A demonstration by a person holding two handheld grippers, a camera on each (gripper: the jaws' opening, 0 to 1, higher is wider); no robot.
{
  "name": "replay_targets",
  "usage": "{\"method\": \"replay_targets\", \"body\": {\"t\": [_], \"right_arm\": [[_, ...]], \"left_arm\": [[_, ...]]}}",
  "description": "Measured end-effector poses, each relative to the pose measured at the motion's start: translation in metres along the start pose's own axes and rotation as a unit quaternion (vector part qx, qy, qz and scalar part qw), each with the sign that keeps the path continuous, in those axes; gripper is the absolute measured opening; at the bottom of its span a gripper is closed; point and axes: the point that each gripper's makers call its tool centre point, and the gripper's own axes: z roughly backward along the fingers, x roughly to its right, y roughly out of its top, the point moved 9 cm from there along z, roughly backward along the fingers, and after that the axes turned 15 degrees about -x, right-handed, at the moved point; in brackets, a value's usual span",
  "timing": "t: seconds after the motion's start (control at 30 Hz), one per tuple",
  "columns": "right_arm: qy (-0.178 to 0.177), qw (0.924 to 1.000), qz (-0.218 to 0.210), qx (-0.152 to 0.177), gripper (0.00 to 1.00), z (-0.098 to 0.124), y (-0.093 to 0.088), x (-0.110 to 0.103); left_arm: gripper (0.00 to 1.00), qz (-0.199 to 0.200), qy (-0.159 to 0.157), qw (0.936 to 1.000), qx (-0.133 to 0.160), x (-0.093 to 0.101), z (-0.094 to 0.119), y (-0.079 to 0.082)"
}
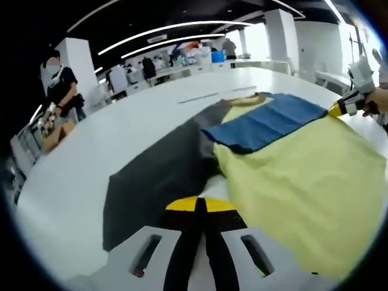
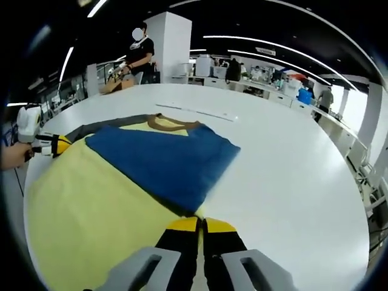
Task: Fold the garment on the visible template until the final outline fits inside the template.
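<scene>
Yellow soft knit garment [image 1: 303, 182] with blue folded sleeve [image 2: 163, 160] lies on dark grey flat template [image 1: 157, 182], white table [image 2: 291, 176] | left gripper [image 1: 202, 206] jaws together at garment's 9 o'clock edge, pinch unclear | right gripper [image 2: 200, 225] jaws together at sleeve's 6 o'clock, likewise | risk: limp cloth slips, fold overhangs template.

Worktop [image 2: 291, 176]: broad, white, bare across its far stretch.
Strip on worktop [image 1: 209, 96]: a thin pale line lying flat, beyond the clothing.
Person [image 2: 140, 57]: stands at the far edge of the worktop in a dark top, hands held in front.
Pillar [image 2: 173, 42]: white, square, just behind that person.
Benches [image 2: 254, 82]: long row at the back, cluttered with gear; a blue container [image 1: 217, 56] sits among it.
Ceiling lights [image 1: 176, 27]: long bright curved strips overhead.
</scene>
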Motion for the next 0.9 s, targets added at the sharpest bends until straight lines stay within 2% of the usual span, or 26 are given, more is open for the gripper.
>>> {"method": "replay_targets", "body": {"t": [0.3, 0.47, 0.53, 0.63, 0.9], "right_arm": [[0.002, 0.9999, 0.008, -0.008, 0.00, 0.002, 0.000, 0.003], [0.002, 0.9999, 0.010, -0.011, 0.00, 0.003, -0.001, 0.005], [0.001, 0.9999, 0.012, -0.012, 0.00, 0.003, -0.001, 0.005], [-0.004, 0.9998, 0.014, -0.015, 0.00, 0.004, -0.001, 0.007], [-0.005, 0.9998, 0.008, -0.020, 0.00, 0.007, -0.004, 0.015]], "left_arm": [[0.00, 0.007, 0.004, 0.9994, 0.034, -0.015, 0.024, 0.010], [0.00, 0.003, 0.010, 0.9995, 0.028, -0.014, 0.024, 0.007], [0.00, 0.017, 0.002, 0.9994, 0.029, -0.013, 0.023, 0.006], [0.00, 0.024, 0.006, 0.9990, 0.038, -0.015, 0.028, 0.007], [0.00, 0.037, 0.029, 0.9971, 0.060, -0.046, 0.053, 0.012]]}}
